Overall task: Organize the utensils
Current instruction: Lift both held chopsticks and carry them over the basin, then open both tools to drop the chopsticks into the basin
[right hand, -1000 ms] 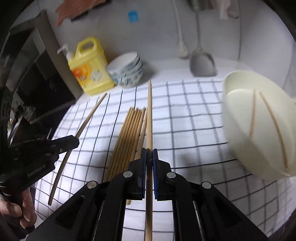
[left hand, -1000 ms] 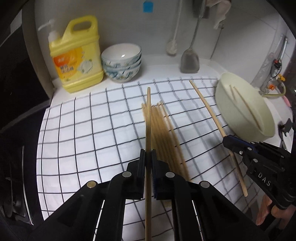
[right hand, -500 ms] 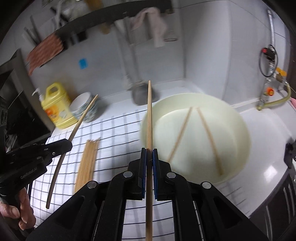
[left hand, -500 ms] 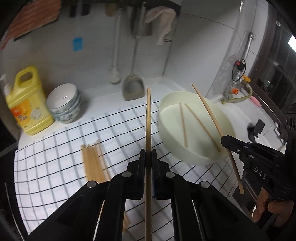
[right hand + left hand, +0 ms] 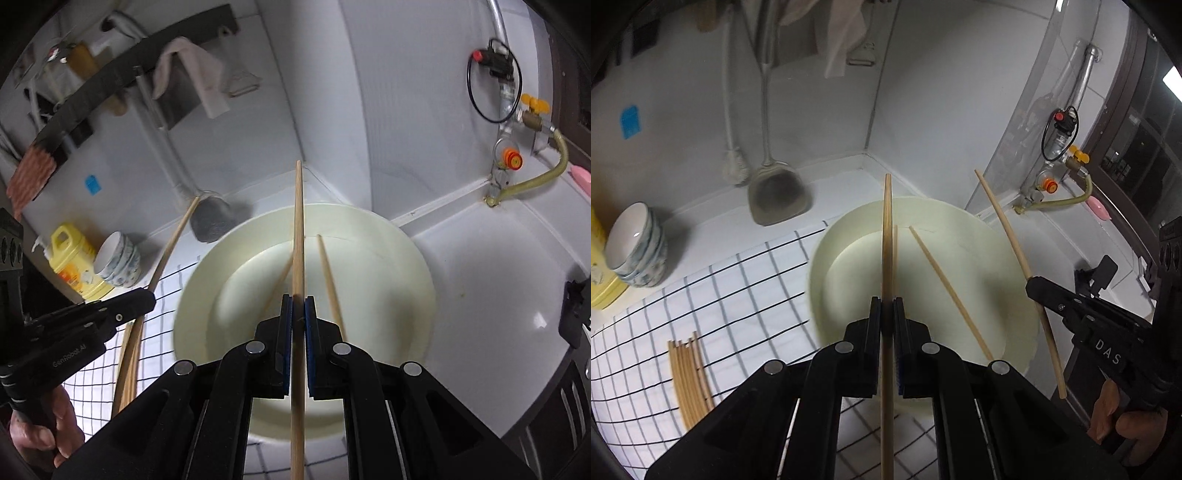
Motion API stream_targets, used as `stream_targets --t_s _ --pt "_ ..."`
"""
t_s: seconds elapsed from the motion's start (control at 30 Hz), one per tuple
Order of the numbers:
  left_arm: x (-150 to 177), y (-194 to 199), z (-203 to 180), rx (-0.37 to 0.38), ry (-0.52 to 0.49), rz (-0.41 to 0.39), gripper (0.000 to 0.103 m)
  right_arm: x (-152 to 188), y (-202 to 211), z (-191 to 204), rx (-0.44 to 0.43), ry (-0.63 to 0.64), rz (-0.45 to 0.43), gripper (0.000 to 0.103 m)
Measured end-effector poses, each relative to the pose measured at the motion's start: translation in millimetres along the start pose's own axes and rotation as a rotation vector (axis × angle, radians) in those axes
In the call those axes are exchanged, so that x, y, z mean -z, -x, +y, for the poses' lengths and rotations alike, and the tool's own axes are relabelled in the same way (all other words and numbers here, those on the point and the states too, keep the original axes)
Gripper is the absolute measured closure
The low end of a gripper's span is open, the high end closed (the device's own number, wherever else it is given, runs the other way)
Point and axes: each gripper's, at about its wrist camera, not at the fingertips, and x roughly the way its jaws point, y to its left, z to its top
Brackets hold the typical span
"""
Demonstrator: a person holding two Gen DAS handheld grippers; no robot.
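Note:
My left gripper (image 5: 886,310) is shut on a wooden chopstick (image 5: 887,236) that points out over the cream basin (image 5: 827,251). My right gripper (image 5: 297,306) is shut on another chopstick (image 5: 298,229), also above the basin (image 5: 417,266). Two chopsticks (image 5: 945,284) lie inside the basin. In the left wrist view the right gripper (image 5: 1034,288) holds its chopstick (image 5: 1008,229) over the basin's right rim. In the right wrist view the left gripper (image 5: 146,297) and its chopstick (image 5: 170,247) are at the left. A bundle of several chopsticks (image 5: 689,376) lies on the checked cloth (image 5: 738,295).
Stacked bowls (image 5: 637,251) and a yellow detergent bottle (image 5: 72,254) stand at the back left. A spatula (image 5: 777,192) and a brush (image 5: 735,162) hang against the wall. A gas valve and hose (image 5: 1056,177) sit at the right corner. A person's hand (image 5: 44,424) grips the left tool.
Both grippers have swung right from over the checked cloth and bundle to above the cream basin, each still holding its chopstick and rising a little.

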Motion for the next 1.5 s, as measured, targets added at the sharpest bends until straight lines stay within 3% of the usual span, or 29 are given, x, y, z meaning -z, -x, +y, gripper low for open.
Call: stream_targets --t_s 0.27,0.6,1.13,1.17,1.23,1.3,1.5 --pt "-13.6 -65.4 -13.6 -0.015 0.02 0.083 0.096 -7.9 -53.1 -23.9 -0.02 -0.01 0.09 0.097" --pt "-14.4 -108.3 -15.2 -0.055 0.018 0.148 0.096 -6.8 -96.5 -33.8 -0.016 0.0 0.204 0.097" --pt "-14.4 -138.1 -16.8 -0.084 0.015 0.206 0.095 -0.8 -115.1 -41.8 -0.009 -0.005 0.256 0.097" --pt "-14.4 -137.4 -16.7 -0.089 0.016 0.203 0.093 -1.3 -114.2 -40.8 -0.004 0.001 0.256 0.097" --pt "-15.4 -134.0 -17.2 -0.103 0.018 0.196 0.075 -2.5 -111.2 -39.1 0.013 0.007 0.247 0.096" --pt "-16.4 -124.6 -15.1 -0.128 0.022 0.167 0.039 -3.7 -108.0 -38.5 0.02 0.009 0.241 0.092" --pt "-18.4 -98.9 -6.1 -0.158 0.033 0.118 0.035 -4.8 -93.0 -33.8 0.036 0.011 0.204 0.083"
